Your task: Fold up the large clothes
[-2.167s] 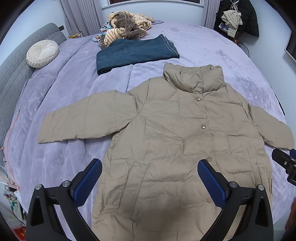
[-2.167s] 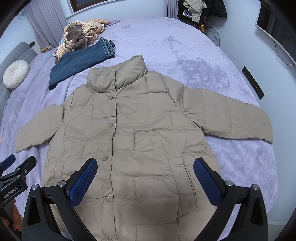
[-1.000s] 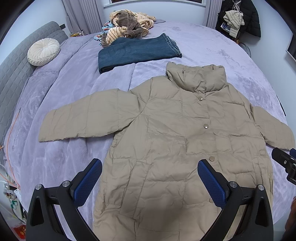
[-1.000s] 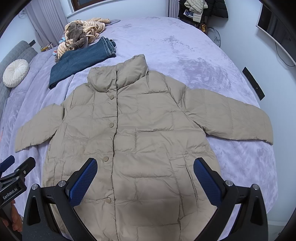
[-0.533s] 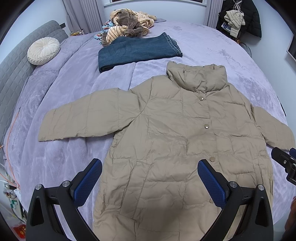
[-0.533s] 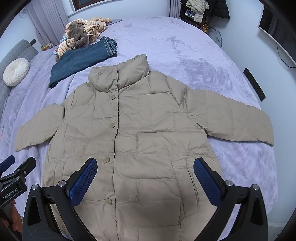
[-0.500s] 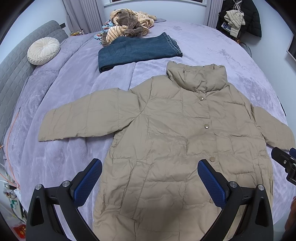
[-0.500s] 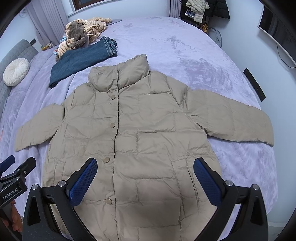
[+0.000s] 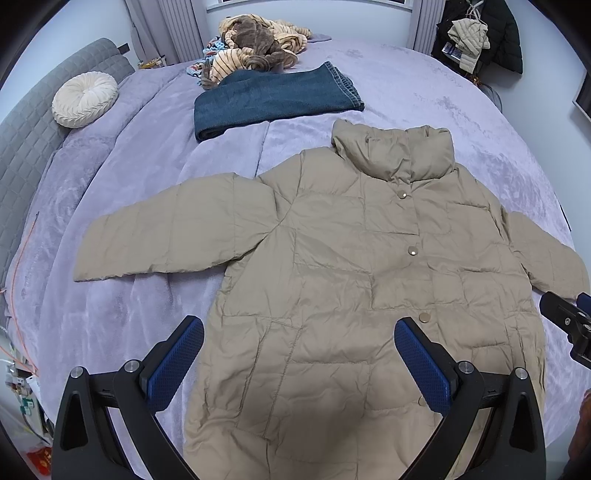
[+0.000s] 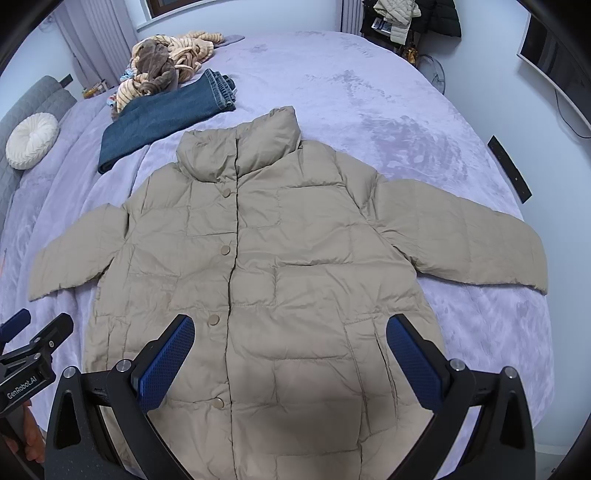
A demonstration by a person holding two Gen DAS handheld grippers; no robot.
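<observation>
- Lavender plush bedspread (image 9: 110, 302) covers a large bed and fills most of both wrist views; a grey quilted headboard (image 9: 22, 147) runs along the left edge of the left wrist frame.
- Beige puffer jacket (image 9: 351, 277) lies front up and spread flat on the bedspread, centre of both frames, collar (image 9: 395, 155) toward the top, hem toward the bottom edge. It appears snapped shut, with round snaps (image 10: 224, 251) down the front.
- One sleeve (image 9: 170, 229) extends to mid-left in the left wrist view; the other sleeve (image 10: 465, 240) extends to mid-right in the right wrist view. Both lie flat, unfolded.
- Left gripper (image 9: 299, 354): jaws spread wide, blue pads (image 9: 173, 365) at lower left and lower right of its frame, above the jacket's lower front. Nothing is held; contact with the fabric cannot be determined.
- Right gripper (image 10: 290, 352): jaws likewise wide apart, empty, over the jacket's lower half.
- Each gripper appears partly in the other's view: the right one at the right edge of the left view, the left one at lower left of the right view.
- Folded denim garment (image 9: 273, 99) lies beyond the jacket, upper centre-left, apart from the collar.
- Heap of striped and brown clothes (image 9: 255, 44) sits just behind the denim, top of frame.
- Round cream cushion (image 9: 85, 98) rests at upper left against the headboard.
- Dark and pale coats (image 9: 480, 33) hang at the upper right corner.
</observation>
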